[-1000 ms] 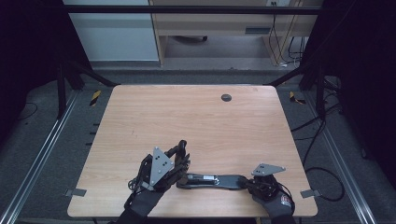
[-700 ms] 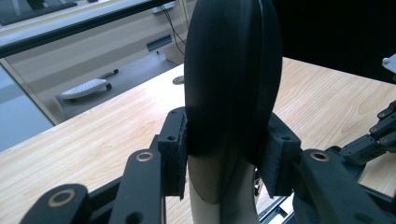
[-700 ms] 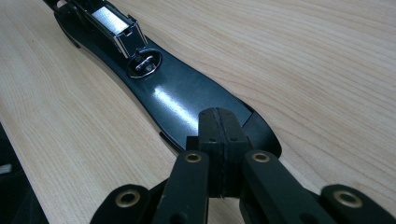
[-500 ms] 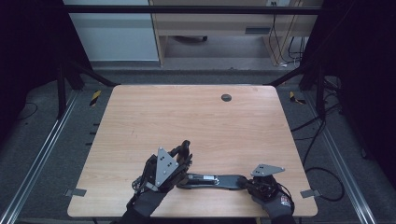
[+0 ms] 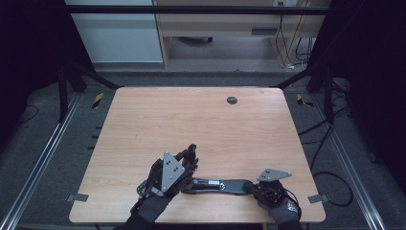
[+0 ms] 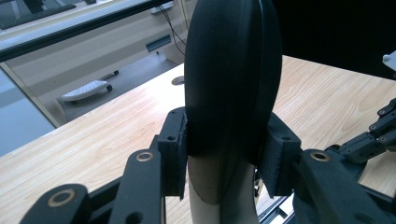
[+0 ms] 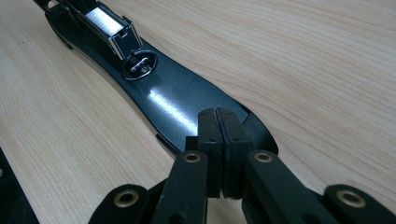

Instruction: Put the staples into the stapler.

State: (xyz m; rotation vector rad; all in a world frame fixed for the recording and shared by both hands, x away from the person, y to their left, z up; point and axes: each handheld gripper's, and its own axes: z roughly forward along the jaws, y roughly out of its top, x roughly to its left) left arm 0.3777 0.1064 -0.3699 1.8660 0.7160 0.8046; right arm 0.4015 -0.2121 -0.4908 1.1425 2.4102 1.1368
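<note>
A black stapler (image 5: 215, 184) lies opened out near the table's front edge. Its flat base (image 7: 173, 98) rests on the wood, with the metal staple channel (image 7: 109, 23) at its far end. My right gripper (image 7: 218, 116) is shut, its joined tips pressing down on the base's rounded end (image 5: 253, 188). My left gripper (image 6: 229, 158) is shut on the stapler's black rounded upper arm (image 6: 229, 70), which stands up between the pads. In the high view the left gripper (image 5: 190, 154) is at the stapler's left end.
The wooden table (image 5: 191, 115) has a round cable hole (image 5: 231, 100) near its far edge. Metal rails run along both sides of the table. A cabinet and a desk stand on the floor beyond it.
My left gripper has shifted a little to the right and away from me with the stapler's upper arm. The right gripper has stayed on the base.
</note>
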